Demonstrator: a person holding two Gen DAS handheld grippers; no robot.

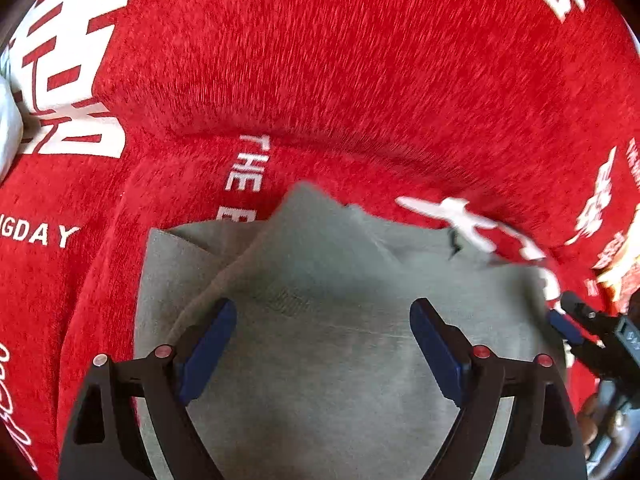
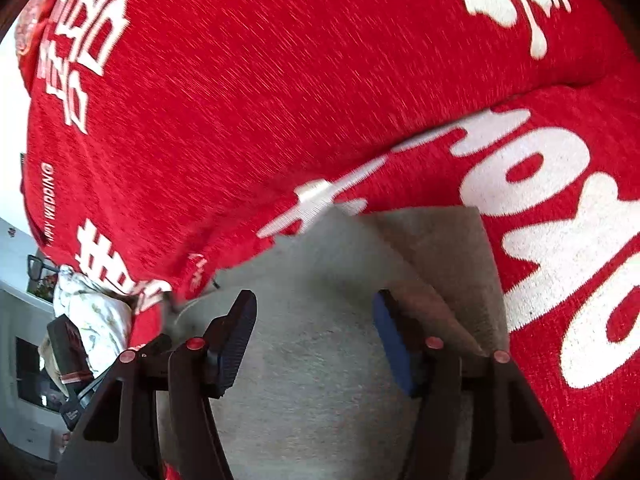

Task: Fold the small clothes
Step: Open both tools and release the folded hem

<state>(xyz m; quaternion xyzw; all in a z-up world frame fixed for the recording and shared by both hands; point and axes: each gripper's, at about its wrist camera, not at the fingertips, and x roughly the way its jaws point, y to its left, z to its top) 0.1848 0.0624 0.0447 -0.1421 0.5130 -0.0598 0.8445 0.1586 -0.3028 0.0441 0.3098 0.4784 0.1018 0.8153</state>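
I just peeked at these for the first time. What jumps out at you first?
The big red blanket with white letters fills nearly everything. On it, in the lower middle, lies a small grey garment, partly folded over itself. The left gripper and right gripper both stand open above it, holding nothing.

Left hand-held gripper [image 1: 322, 334]: black plastic frame, two angular arms with triangular cut-outs near the base. Blue pads line the inner faces of its fingers [image 1: 208, 344]. Round pivot caps on each arm, red on the inner ones, one outer cap silvery.

Right hand-held gripper [image 2: 316, 332]: same black frame, red pivot caps. One finger's pad [image 2: 394, 344] shows blue; the other finger shows a ribbed dark face.
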